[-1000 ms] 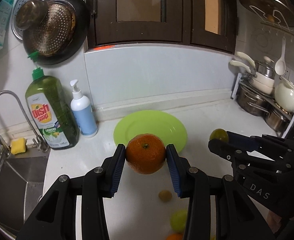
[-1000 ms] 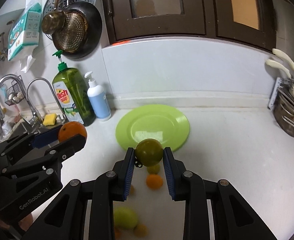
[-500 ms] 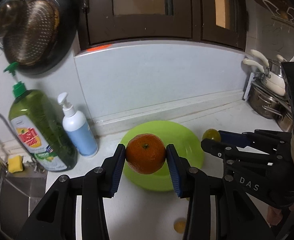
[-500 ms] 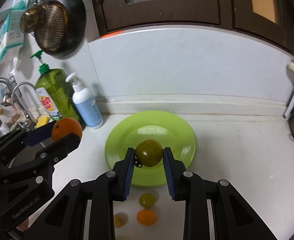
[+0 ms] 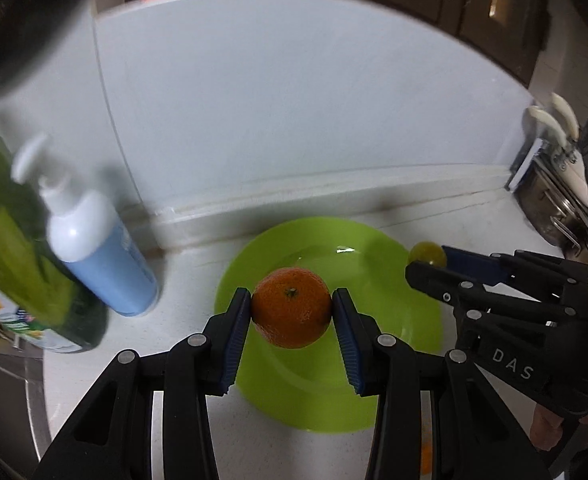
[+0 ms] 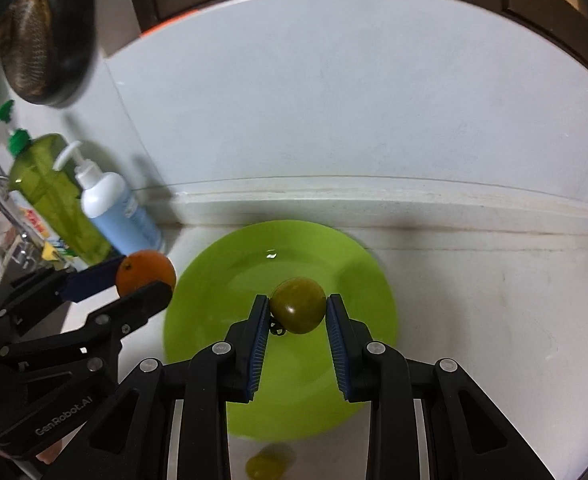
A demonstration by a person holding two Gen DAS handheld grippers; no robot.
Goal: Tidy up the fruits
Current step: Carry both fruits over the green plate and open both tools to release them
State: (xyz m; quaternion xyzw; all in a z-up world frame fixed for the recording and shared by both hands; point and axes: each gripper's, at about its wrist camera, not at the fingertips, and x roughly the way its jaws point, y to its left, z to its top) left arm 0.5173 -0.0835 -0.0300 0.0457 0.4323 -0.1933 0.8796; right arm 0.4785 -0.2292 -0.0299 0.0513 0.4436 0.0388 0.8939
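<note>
While your left tongs (image 5: 291,312) clamp the orange (image 5: 291,307) above the green plate (image 5: 394,264), your right tongs (image 6: 297,312) pinch a green tomato (image 6: 298,310) over its centre. A yellowish fruit (image 6: 268,465) lies on the tabletop (image 6: 494,300) nearby.

We are seeing an orange (image 5: 291,313) and a smaller dark green fruit (image 6: 298,305) hanging over the lime-green plate (image 6: 210,280) near the far wall, orange leftward; another yellowish fruit (image 6: 268,465) is lying nearer.
</note>
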